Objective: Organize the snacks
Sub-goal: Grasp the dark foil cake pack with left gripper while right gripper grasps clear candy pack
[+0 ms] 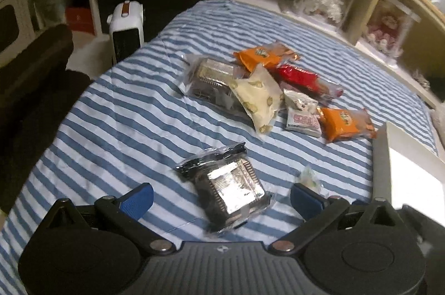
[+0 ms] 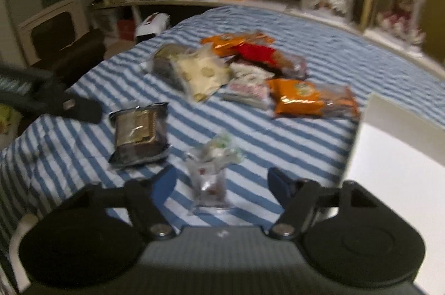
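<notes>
Little looks sorted yet — most snacks lie heaped on the blue-and-white striped bed cover [image 1: 116, 128]: two orange packets [image 1: 345, 122], a red packet [image 1: 300, 76], a cream pouch [image 1: 257, 97]. The white box [image 2: 395, 170] at the right appears empty. The left tool [image 1: 222, 197] stands open around a silvery foil-wrapped pack [image 1: 228, 189]; the right tool [image 2: 222, 183] open around a small clear wrapper [image 2: 211, 170] — neither gripped.
</notes>
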